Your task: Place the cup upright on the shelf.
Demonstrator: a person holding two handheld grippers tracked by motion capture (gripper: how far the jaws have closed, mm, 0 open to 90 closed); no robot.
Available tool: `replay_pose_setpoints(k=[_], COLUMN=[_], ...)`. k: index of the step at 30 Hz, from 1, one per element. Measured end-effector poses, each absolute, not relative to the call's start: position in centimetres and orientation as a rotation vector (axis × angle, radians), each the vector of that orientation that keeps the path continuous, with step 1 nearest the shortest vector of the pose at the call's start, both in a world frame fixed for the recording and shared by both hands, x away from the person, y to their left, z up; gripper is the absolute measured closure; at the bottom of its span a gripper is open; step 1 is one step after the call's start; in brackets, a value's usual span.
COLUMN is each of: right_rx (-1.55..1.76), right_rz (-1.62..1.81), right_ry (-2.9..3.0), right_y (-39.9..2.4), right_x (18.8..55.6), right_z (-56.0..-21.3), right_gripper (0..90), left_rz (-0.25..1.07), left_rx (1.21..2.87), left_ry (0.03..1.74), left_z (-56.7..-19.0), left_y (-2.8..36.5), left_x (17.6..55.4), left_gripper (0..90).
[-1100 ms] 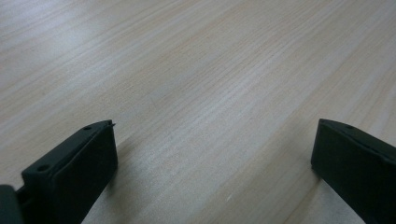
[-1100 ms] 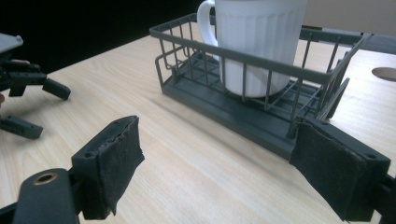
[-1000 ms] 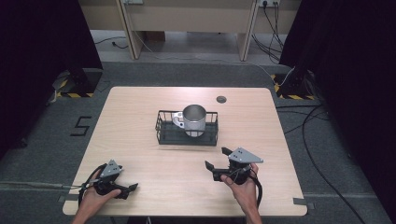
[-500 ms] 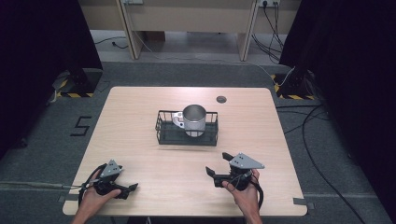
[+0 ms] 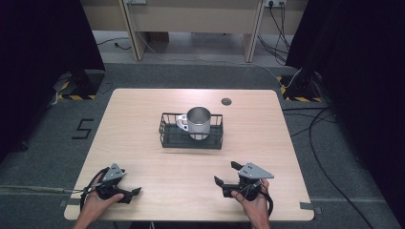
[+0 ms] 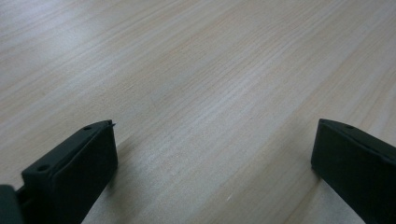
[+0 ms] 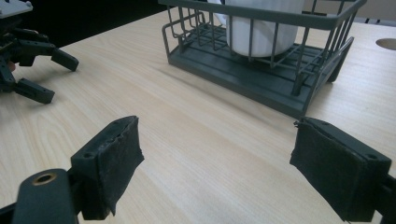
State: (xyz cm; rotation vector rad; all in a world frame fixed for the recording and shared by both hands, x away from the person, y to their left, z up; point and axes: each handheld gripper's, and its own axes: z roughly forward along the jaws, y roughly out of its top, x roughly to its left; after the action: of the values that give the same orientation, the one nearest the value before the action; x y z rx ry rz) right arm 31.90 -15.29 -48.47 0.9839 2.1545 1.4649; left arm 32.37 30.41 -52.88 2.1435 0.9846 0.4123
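Both grippers' jaws wide, right gripper [image 5: 228,173] nearer table edge vs 1s ago, left gripper [image 5: 131,193] unchanged.

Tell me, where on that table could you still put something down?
Nearly anywhere. The table is bare left and right of the wire basket, behind it except for the round hole, and in front of it between the left gripper and right gripper. The basket itself is taken by the metal mug.

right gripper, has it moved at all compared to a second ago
Yes. In the high view the right gripper has drawn back toward the table's near edge, away from the wire basket, which stays put. Its jaws stand open.
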Motion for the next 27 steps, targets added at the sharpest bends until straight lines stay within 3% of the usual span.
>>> replay_pose_setpoints(k=[27], right_rx=[1.038], right_rz=[1.459], right_ry=[2.183], right_y=[-16.8], right_x=[29.1], right_z=[-50.6], right_gripper=[15.3], left_rz=[0.412], left_rx=[2.143], left_ry=[0.982], left_z=[-52.9], left_y=[30.4], left_x=[32.4], left_gripper=[0.0])
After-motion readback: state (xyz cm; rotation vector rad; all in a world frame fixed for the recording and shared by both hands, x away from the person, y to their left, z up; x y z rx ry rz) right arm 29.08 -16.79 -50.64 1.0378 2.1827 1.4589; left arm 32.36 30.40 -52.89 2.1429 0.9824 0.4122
